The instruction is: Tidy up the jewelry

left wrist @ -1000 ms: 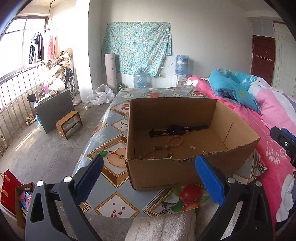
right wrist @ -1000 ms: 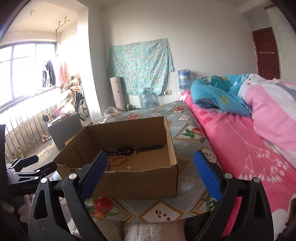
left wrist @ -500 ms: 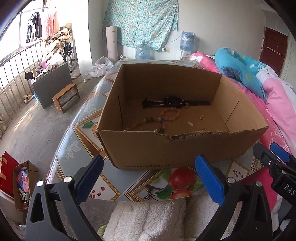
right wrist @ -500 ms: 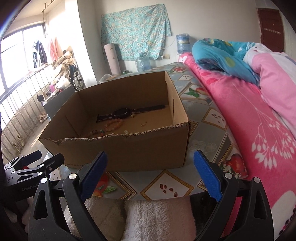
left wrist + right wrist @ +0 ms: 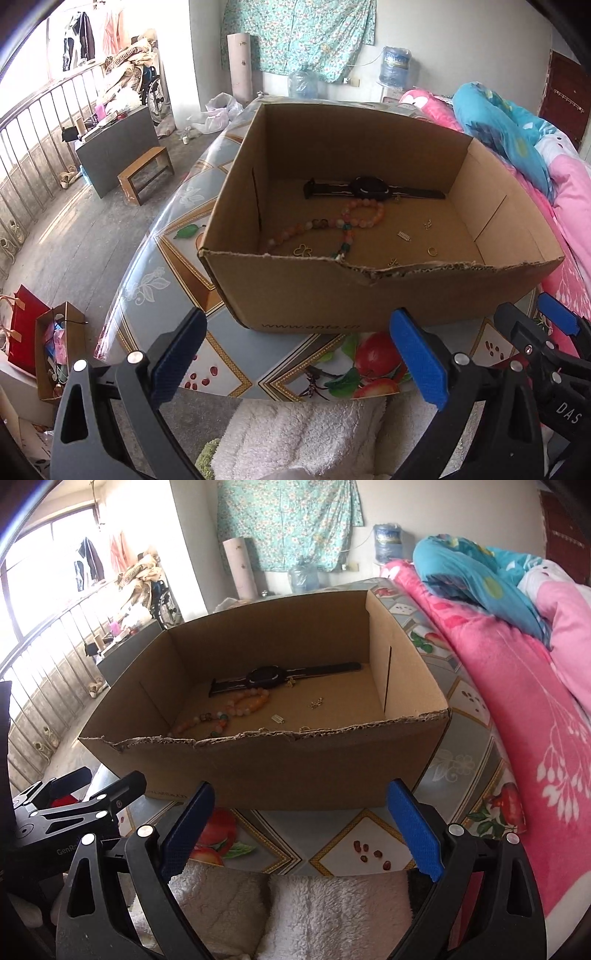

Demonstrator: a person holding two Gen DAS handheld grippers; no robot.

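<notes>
The right gripper (image 5: pixel 301 830) hovers with jaws wide apart before the cardboard box (image 5: pixel 295 768) on the bench (image 5: pixel 458 746); inside lie a black watch (image 5: pixel 266 675) and bead bracelet (image 5: pixel 243 705).

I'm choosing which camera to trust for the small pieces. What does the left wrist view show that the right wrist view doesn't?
Left only: a gold ring and a gold butterfly charm near the cardboard box's torn front wall. Right only: nothing extra in the box; that wall hides the nearest floor. Both: black watch, bead bracelet, small silver clasp, both grippers open outside the box.
</notes>
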